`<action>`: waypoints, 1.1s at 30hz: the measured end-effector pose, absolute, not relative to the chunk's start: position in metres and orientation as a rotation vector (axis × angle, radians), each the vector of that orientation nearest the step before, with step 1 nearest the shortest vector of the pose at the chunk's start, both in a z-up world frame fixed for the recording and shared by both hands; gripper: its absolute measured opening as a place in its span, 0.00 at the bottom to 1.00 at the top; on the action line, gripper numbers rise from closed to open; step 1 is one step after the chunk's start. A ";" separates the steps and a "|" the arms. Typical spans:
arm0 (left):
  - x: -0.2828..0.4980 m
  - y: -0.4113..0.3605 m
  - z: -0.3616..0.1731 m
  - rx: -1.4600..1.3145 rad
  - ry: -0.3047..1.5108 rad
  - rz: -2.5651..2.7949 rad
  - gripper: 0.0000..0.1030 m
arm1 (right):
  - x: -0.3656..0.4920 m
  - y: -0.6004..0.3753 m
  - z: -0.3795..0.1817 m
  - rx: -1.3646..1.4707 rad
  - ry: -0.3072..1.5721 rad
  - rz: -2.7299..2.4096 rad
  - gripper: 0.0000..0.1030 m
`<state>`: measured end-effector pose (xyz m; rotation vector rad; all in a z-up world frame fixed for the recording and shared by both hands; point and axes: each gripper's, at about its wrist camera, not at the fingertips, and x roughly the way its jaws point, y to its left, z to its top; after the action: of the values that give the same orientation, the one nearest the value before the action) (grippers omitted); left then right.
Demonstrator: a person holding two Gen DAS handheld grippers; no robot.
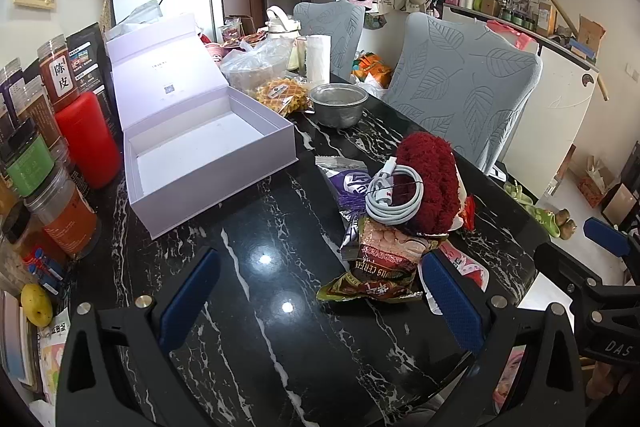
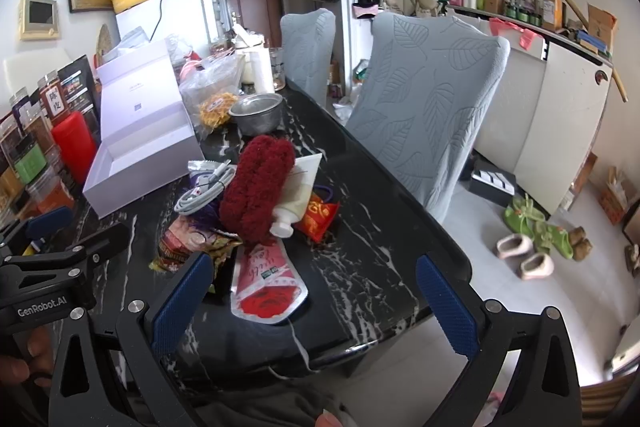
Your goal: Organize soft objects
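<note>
Dark red fuzzy bundle (image 1: 432, 183) lies atop a pile of snack packets (image 1: 380, 259) on the black marble table (image 1: 260, 307), a coiled white cable (image 1: 394, 197) leaning on it. White lidded box (image 1: 208, 147) sits open, well left. Left gripper (image 1: 320, 303) and right gripper (image 2: 316, 303) hover, fingers spread wide, holding nothing.

Two chairs (image 2: 420, 99), one box (image 1: 200, 155), perhaps four snack packets (image 1: 380, 263).

Open box (image 1: 208, 147) left of pile, cable (image 1: 394, 193) atop snack packets (image 1: 380, 259), bowl (image 1: 338, 103) behind
</note>
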<state>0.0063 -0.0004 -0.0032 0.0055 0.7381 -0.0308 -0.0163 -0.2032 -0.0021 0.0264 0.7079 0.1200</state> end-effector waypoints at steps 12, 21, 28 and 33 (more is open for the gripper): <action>0.007 -0.002 -0.002 0.009 0.738 -0.035 1.00 | -0.016 -0.203 -0.002 0.026 0.708 0.120 1.00; 0.010 -0.004 -0.002 0.010 0.742 -0.039 1.00 | -0.015 -0.203 -0.002 0.026 0.708 0.120 1.00; 0.013 -0.005 -0.005 0.012 0.753 -0.040 1.00 | -0.015 -0.204 -0.002 0.028 0.708 0.117 1.00; 0.018 -0.003 -0.011 -0.005 0.772 -0.052 1.00 | -0.007 -0.207 -0.008 0.040 0.721 0.121 1.00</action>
<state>0.0177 -0.0032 -0.0109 -0.0050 0.7725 -0.0524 -0.0073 -0.2073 -0.0082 0.0402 0.7211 0.1209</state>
